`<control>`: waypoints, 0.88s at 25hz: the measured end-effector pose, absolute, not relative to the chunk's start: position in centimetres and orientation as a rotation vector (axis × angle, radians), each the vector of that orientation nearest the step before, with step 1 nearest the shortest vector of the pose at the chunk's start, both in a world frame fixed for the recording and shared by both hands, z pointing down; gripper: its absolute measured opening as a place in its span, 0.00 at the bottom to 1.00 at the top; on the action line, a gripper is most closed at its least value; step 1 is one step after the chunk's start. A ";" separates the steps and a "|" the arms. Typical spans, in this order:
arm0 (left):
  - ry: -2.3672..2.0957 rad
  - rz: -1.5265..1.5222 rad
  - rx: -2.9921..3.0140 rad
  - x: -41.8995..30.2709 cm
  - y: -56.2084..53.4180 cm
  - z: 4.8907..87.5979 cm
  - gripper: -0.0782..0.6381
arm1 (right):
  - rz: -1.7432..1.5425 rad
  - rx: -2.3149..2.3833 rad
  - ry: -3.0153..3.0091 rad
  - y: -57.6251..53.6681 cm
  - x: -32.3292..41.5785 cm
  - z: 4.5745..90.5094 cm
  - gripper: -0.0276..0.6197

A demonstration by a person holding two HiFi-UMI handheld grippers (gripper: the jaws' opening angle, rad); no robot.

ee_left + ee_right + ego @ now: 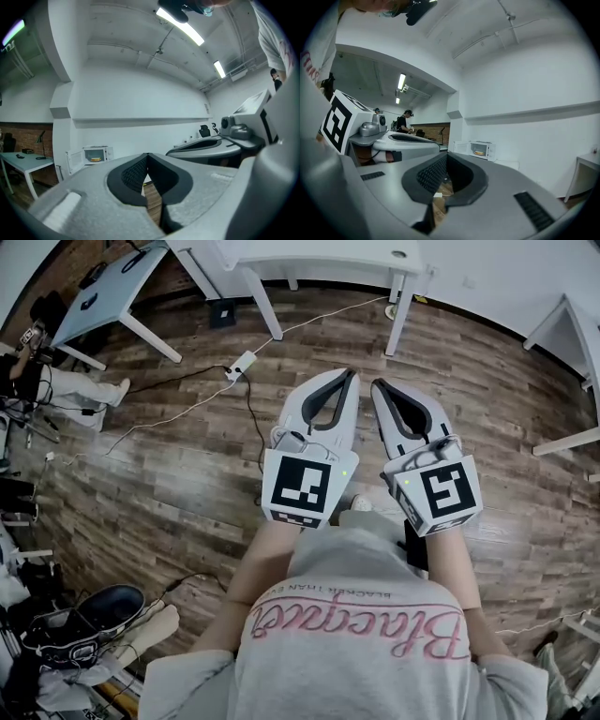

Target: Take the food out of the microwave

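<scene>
A small white microwave [96, 154] stands far off against the white wall, its door [75, 161] swung open to the left. Inside lies the food [95, 159], flat and yellowish. The right gripper view shows the same microwave [480, 150] and food [478, 152], also far away. In the head view I hold both grippers level and side by side in front of my chest, above the wooden floor. My left gripper [349, 373] is shut with nothing in it, its tips touching. My right gripper [378, 385] is shut too and holds nothing.
White tables [319, 259] stand at the far side of the wooden floor, with another table [112, 287] at the left. A power strip [240, 365] and cables lie on the floor. A person sits at the left [56, 385]. Another person [407, 123] stands far back.
</scene>
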State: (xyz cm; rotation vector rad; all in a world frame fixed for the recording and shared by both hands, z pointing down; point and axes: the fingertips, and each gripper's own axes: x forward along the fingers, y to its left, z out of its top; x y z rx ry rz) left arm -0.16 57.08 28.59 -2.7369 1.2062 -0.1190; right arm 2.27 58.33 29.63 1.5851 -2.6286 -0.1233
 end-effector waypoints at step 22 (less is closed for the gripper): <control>1.358 -0.111 -2.706 3.0 48.7 30.2 0.12 | -0.125 1.494 -2.660 50.1 6.1 30.3 0.06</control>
